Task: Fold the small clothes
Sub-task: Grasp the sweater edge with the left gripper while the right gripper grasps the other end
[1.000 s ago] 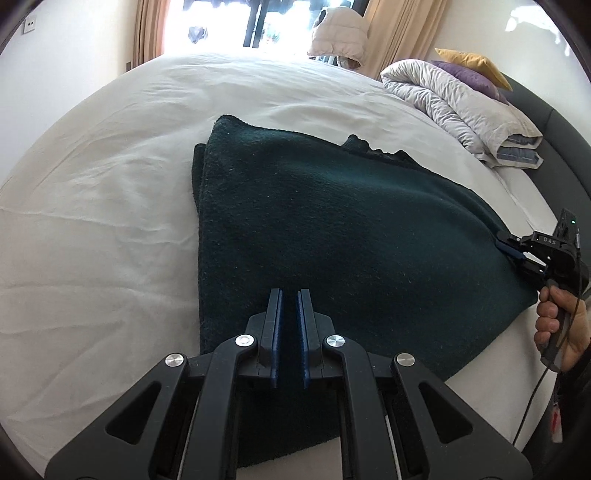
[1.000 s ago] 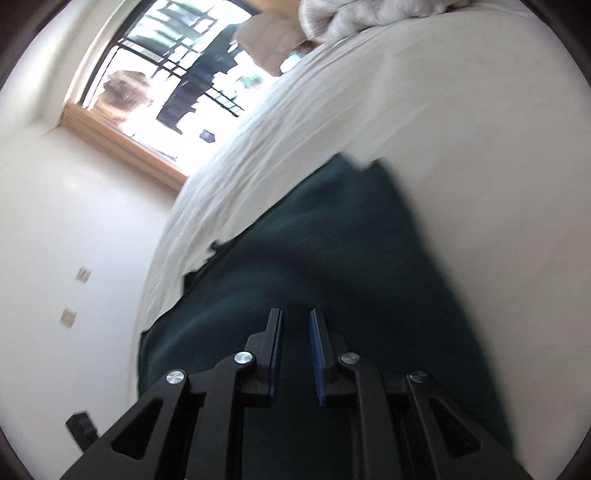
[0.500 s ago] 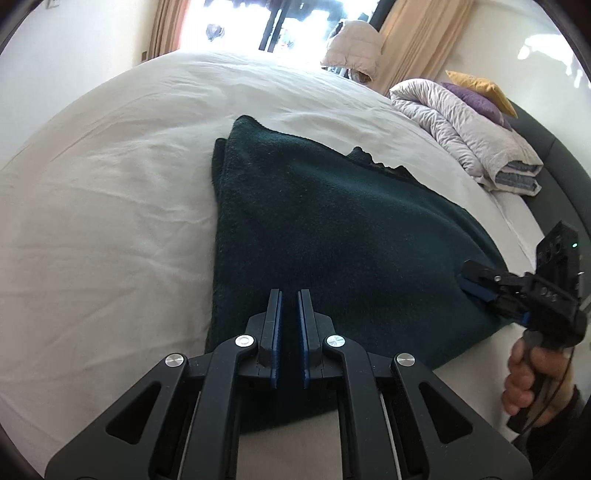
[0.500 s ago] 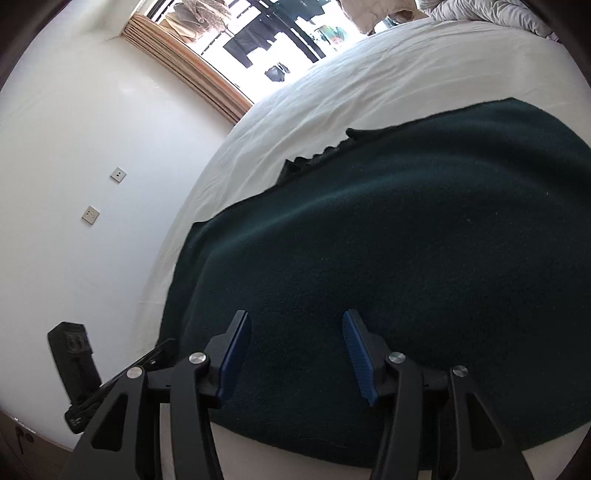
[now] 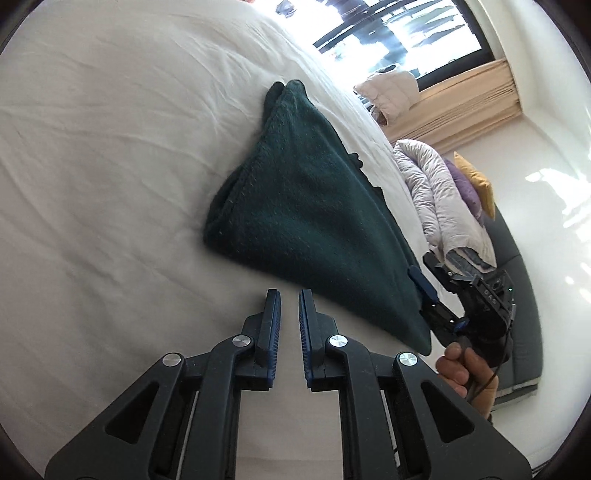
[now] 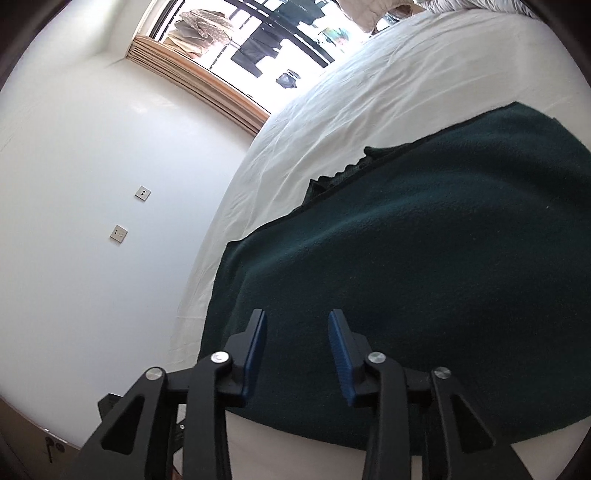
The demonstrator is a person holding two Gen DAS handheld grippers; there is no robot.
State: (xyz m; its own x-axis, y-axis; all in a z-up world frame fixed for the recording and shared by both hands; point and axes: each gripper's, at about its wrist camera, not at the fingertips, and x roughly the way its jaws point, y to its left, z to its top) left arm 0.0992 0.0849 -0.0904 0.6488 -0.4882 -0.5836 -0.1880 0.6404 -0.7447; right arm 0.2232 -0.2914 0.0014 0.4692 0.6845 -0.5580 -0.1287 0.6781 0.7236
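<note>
A white bed sheet (image 5: 110, 155) fills most of both views, creased and running out past the fisheye rim on every side. On it lies the dark green garment (image 5: 303, 221), folded over with a thick doubled edge on its left side in the left wrist view; its far tip points toward the window (image 5: 399, 26). In the right wrist view the same garment (image 6: 424, 277) spreads across the near half of the frame, with a ribbed edge of a lower layer peeking out at its far-left side – what part of the garment that is cannot be made out.

At the far right, a pile of pale bedding (image 5: 443, 199) with purple and yellow cushions is partly cut off by the garment and the right gripper.

The right gripper (image 5: 428, 291) sits at the garment's near-right corner, held by a hand (image 5: 461, 369) of which only fingers show. Its jaws have just been closing; in its own view the right gripper (image 6: 297, 332) has its blue pads apart, hovering over the cloth with the near hem passing below them – whether the tips touch the fabric is unclear.

The left gripper (image 5: 290, 306) is over bare sheet just near of the garment, its jaws almost together with a narrow slit between, holding nothing.
</note>
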